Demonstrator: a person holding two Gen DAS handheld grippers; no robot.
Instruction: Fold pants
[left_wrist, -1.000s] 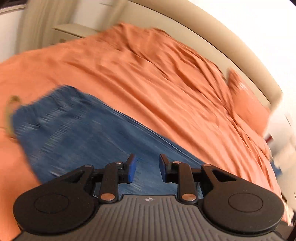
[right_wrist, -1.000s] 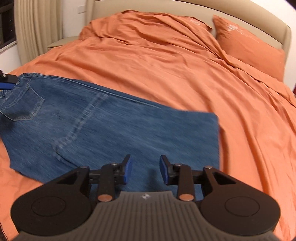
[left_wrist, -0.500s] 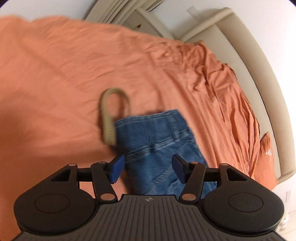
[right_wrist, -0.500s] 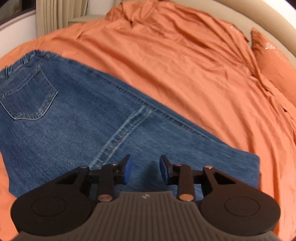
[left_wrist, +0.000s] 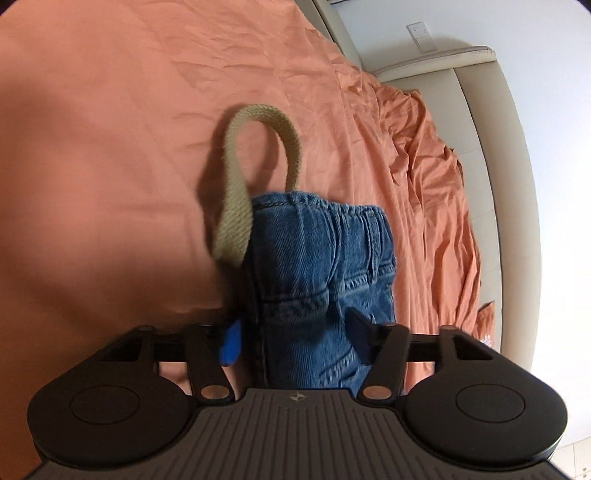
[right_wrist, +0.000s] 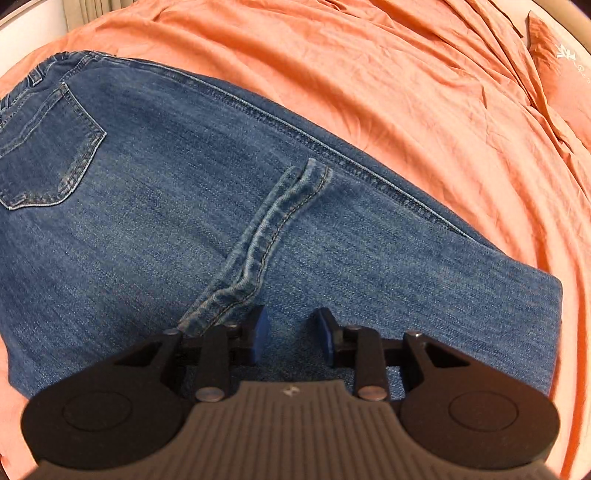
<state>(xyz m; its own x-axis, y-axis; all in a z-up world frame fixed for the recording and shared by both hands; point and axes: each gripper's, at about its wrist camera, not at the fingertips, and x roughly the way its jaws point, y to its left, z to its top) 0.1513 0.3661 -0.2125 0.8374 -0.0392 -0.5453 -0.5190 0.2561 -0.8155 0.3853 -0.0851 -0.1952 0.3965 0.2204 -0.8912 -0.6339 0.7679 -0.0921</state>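
Jeans: your blue denim pants (right_wrist: 229, 206) lie flat on the wrinkled orange bedsheet (right_wrist: 424, 96), already doubled leg over leg, back pocket up.
Long axis: in the right wrist view it runs from the waistband at far left to the squared folded end at near right.
Waist end: in the left wrist view the gathered waistband points away from you, with a tan woven belt loop (left_wrist: 236, 206) sticking out past it onto the sheet.
Left gripper (left_wrist: 295, 341): your tongs have just been closing a little but stand wide, straddling the left edge of the waist end; the pads do not press the denim.
Right gripper (right_wrist: 290, 341): narrowly parted, empty, hovering low over the cloth just right of the raised leg seam.
Nearer hand: left for the waistband, right for the middle and folded end.
Coming move: likely a lengthwise fold, carrying one end toward the other along that axis.
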